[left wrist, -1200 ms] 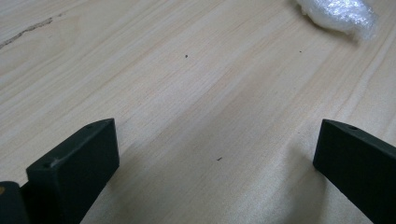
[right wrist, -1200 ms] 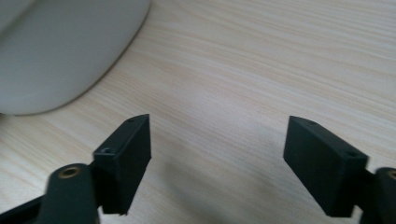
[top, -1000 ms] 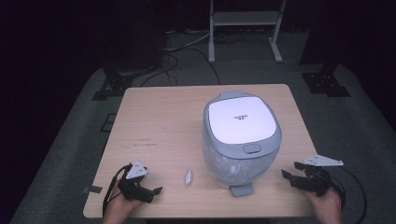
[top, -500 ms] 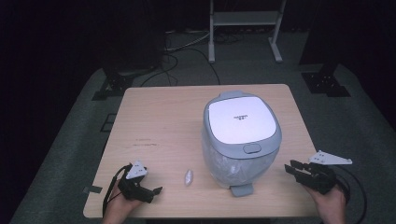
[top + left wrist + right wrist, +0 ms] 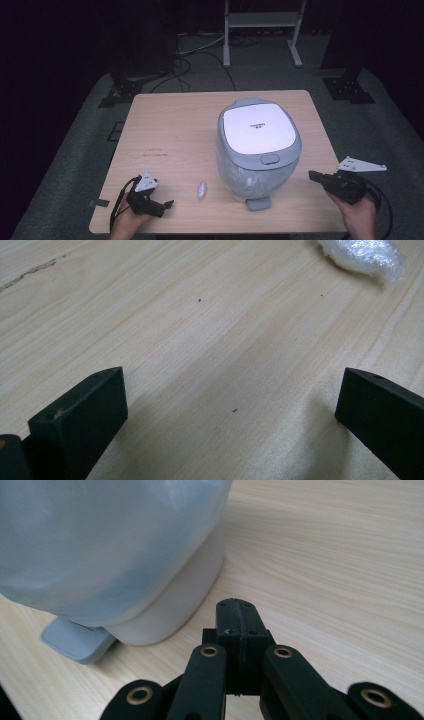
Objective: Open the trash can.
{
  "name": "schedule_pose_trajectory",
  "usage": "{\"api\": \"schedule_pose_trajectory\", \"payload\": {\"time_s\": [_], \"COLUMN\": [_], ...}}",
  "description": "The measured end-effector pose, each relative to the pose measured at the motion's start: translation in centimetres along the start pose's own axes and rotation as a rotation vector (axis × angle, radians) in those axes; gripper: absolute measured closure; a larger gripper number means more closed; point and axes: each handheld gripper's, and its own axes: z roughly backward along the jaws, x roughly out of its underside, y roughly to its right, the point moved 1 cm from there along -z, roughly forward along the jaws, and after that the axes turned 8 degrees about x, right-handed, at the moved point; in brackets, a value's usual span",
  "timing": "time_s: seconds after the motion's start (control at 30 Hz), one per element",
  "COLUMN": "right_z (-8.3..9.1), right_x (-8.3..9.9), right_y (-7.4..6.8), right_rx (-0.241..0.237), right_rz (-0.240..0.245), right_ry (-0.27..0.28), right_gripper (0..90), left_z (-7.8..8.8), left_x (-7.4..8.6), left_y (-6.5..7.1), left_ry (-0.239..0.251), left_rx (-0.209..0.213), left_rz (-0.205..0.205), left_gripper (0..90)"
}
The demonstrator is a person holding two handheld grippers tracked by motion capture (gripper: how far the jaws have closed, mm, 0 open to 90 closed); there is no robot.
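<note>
Approaching the pale grey rice cooker with the white lid (image 5: 259,145) looks like the step in hand. It stands closed on the light wooden counter (image 5: 175,135), right of centre, its lower body wrapped in clear film, a grey tab at its six o'clock foot. Our right tongs (image 5: 316,176) sit at the cooker's four o'clock, near it but apart; their jaws have just been closing and now stand clenched together with nothing between them, the tip aimed at the cooker's base. Our left tongs (image 5: 167,204) rest at the counter's seven o'clock, released and empty, with a small crumpled wad of clear plastic film (image 5: 201,189) just beyond them. Next, we judge, the clenched tip must rise to the oval lid button (image 5: 270,159) and press it.
</note>
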Motion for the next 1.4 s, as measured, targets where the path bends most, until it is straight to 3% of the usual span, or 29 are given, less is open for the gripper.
{"api": "schedule_pose_trajectory", "payload": {"time_s": [0.43, 0.8, 1.13, 1.4], "right_z": [1.4, 3.1, 5.3, 6.1], "right_x": [-2.4, -4.7, -7.7, -9.3], "right_y": [-0.1, -0.4, -1.6, -2.3], "right_rx": [-0.069, -0.116, -0.181, -0.222], "right_rz": [0.005, 0.013, 0.046, 0.072], "right_ry": [0.034, 0.094, 0.153, 0.184], "right_gripper": [90.0, 90.0, 90.0, 90.0], "left_z": [0.0, 0.0, 0.0, 0.0], "left_x": [0.0, 0.0, 0.0, 0.0], "left_y": [0.0, 0.0, 0.0, 0.0], "left_ry": [-0.002, -0.002, -0.002, 0.000], "left_rx": [0.001, 0.000, 0.001, 0.000], "left_rz": [0.001, 0.001, 0.001, 0.000], "left_gripper": [0.0, 0.0, 0.0, 0.0]}}
